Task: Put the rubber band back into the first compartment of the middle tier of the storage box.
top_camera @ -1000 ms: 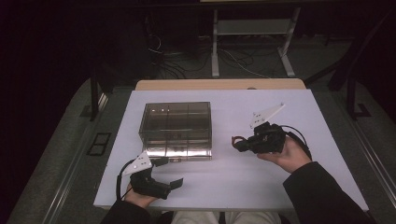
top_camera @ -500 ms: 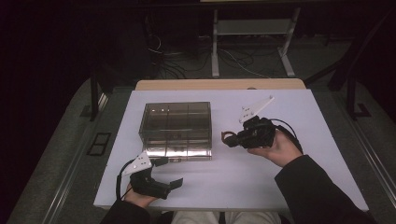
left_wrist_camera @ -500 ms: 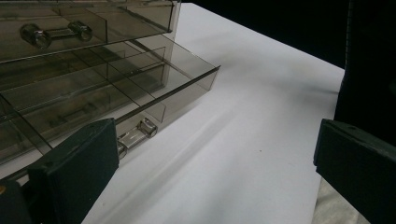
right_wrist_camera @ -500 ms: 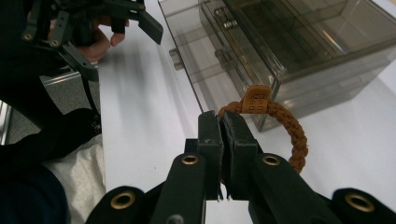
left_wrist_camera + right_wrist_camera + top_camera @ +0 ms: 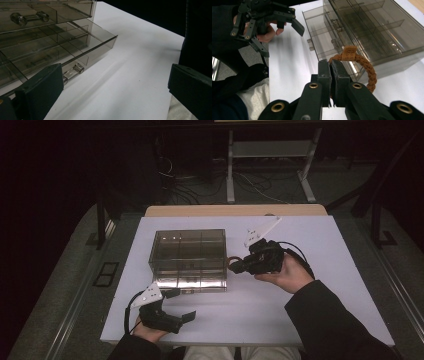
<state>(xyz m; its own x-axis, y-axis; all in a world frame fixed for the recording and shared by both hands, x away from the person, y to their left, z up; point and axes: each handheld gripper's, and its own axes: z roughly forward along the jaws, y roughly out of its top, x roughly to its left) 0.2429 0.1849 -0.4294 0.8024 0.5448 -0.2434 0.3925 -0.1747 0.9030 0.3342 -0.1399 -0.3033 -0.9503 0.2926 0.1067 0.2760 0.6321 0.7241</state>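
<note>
A white surface [image 5: 300,320] carries a smoky clear plastic drawer box [image 5: 188,251] left of centre, its lowest drawer [image 5: 75,47] pulled partly out toward the person. Bare white room lies to the box's right and along the near edge. The right hand-held gripper [image 5: 235,265] sits just beside the box's right side, near its front corner, jaws clenched on a braided orange-brown bracelet [image 5: 364,67]; the loop stands out beyond the jaw tips, close to the box wall, and whether it touches cannot be told. The right hand [image 5: 287,275] cups that tool from below, palm up, forearm angling in from the lower right. The left hand-held gripper [image 5: 177,305] rests low at the near left edge, jaws spread wide and empty, pointing toward the drawer's handle [image 5: 72,72].
</note>
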